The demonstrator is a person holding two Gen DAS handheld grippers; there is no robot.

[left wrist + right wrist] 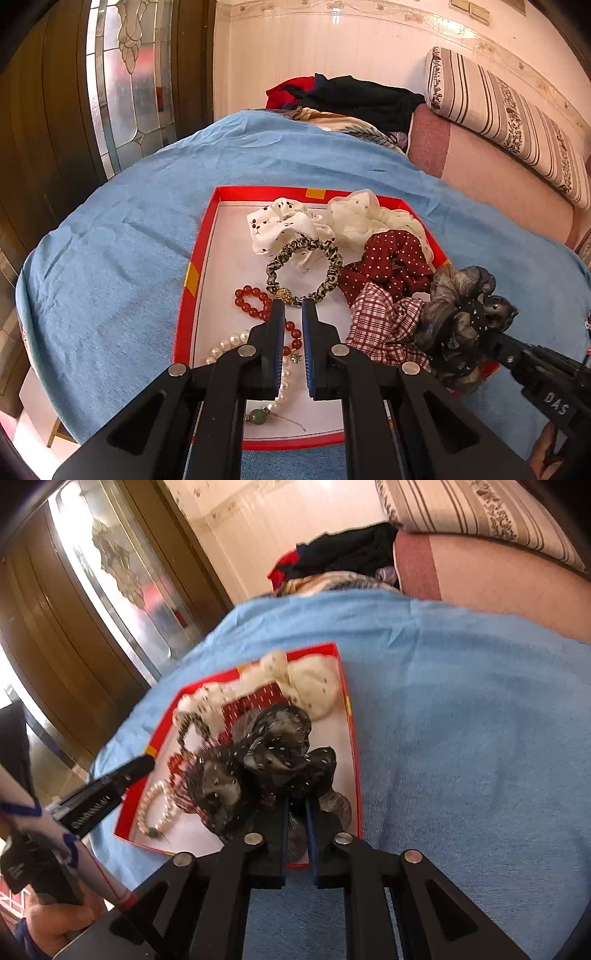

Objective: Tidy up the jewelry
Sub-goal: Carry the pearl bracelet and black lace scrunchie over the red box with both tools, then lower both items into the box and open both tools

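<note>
On the blue blanket [122, 206], your right tongs [296, 798] pinch the grey dotted scrunchie [266, 760] over the red tray [184, 295], left tongs [293, 306] closed, empty; slackening early could drop it outside the rim.

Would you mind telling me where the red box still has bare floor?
Along the red cardboard box's left wall, beside the leopard-print scrunchie and red bead bracelet. The right side is piled with scrunchies.
</note>
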